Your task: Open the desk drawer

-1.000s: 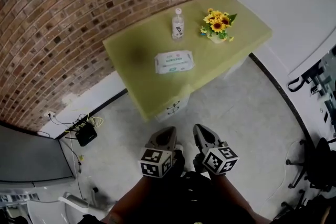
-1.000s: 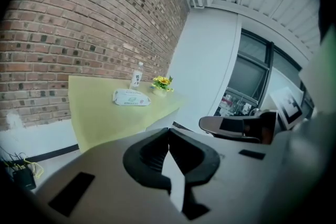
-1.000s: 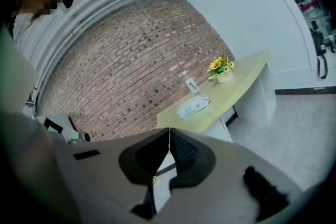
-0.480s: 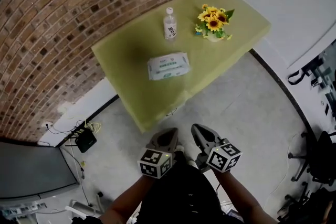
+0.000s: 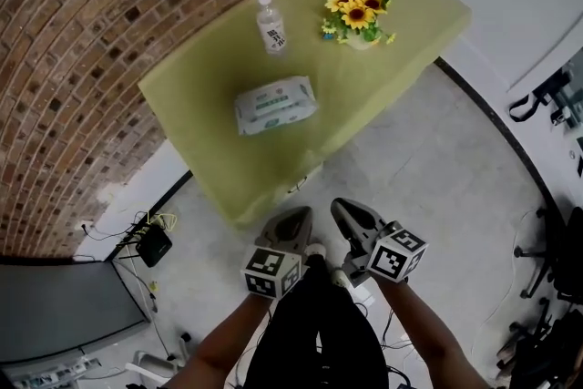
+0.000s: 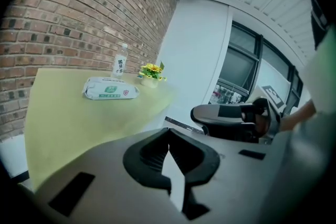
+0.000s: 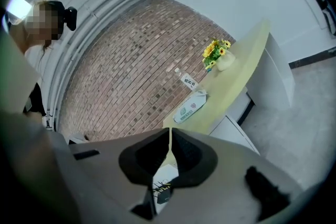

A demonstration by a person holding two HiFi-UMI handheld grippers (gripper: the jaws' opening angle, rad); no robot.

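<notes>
Desk (image 5: pixel 364 96) sat nearer than second before. Left gripper (image 5: pixel 293 216), right gripper (image 5: pixel 346 212) dropped slightly, jaws together, empty. Drawer (image 5: pixel 306 181) under desk's near edge, unreached; approach only.

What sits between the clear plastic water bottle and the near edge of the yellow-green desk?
A white-and-green wet-wipes pack lies flat there on the desk; the head view shows it.
</notes>
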